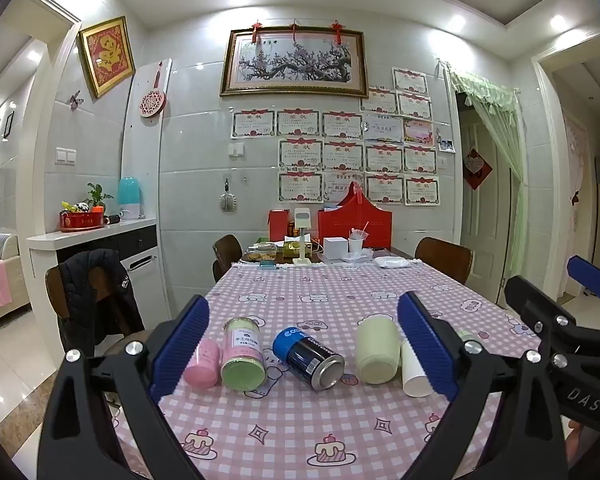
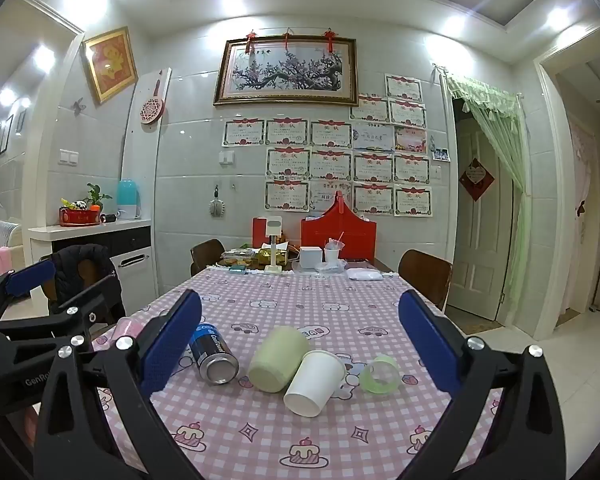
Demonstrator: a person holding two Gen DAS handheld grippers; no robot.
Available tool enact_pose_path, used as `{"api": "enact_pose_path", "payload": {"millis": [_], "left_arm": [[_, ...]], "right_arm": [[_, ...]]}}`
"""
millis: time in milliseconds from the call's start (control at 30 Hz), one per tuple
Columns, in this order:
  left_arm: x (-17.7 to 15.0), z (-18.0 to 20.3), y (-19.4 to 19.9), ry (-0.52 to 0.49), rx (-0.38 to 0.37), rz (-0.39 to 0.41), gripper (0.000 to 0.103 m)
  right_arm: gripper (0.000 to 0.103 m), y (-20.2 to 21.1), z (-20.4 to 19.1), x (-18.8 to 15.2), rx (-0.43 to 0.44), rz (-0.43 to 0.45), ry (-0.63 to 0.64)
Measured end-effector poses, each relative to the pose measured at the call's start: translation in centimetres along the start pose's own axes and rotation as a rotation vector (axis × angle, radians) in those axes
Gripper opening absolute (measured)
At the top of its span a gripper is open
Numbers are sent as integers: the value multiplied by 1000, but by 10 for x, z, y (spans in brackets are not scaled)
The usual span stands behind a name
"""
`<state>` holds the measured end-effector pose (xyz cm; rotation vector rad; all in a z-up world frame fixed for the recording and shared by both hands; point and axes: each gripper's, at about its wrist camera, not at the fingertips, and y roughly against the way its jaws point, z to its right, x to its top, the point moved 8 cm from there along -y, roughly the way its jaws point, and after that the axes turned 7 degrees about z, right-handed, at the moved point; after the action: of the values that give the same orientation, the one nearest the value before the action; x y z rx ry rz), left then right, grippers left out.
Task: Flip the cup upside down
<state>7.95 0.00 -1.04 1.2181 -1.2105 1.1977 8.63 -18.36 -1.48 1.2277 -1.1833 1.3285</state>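
Note:
Several containers lie on their sides in a row on the pink checked tablecloth (image 1: pixel 300 420). From left: a pink cup (image 1: pixel 202 364), a green-lidded jar (image 1: pixel 244 354), a blue can (image 1: pixel 308 356), a cream cup (image 1: pixel 376 350) and a white paper cup (image 1: pixel 414 372). In the right wrist view I see the blue can (image 2: pixel 214 354), the cream cup (image 2: pixel 278 358), the white paper cup (image 2: pixel 314 382) and a small clear green cup (image 2: pixel 380 374). My left gripper (image 1: pixel 302 340) and right gripper (image 2: pixel 300 340) are both open, empty, above the table's near edge.
Chairs stand around the table; one on the left carries a black jacket (image 1: pixel 96 292). The far end of the table holds red boxes (image 1: pixel 356 224), a white box and other clutter. A counter (image 1: pixel 92 236) is at left, a doorway with a green curtain (image 1: pixel 500 160) at right.

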Motion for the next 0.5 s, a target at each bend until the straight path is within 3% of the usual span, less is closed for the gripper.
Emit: {"api": "enact_pose_path", "payload": {"millis": [500], "left_arm": [[-2, 1, 0, 7, 4, -8, 94]], "right_arm": [[95, 2, 1, 2, -1, 1, -3]]}}
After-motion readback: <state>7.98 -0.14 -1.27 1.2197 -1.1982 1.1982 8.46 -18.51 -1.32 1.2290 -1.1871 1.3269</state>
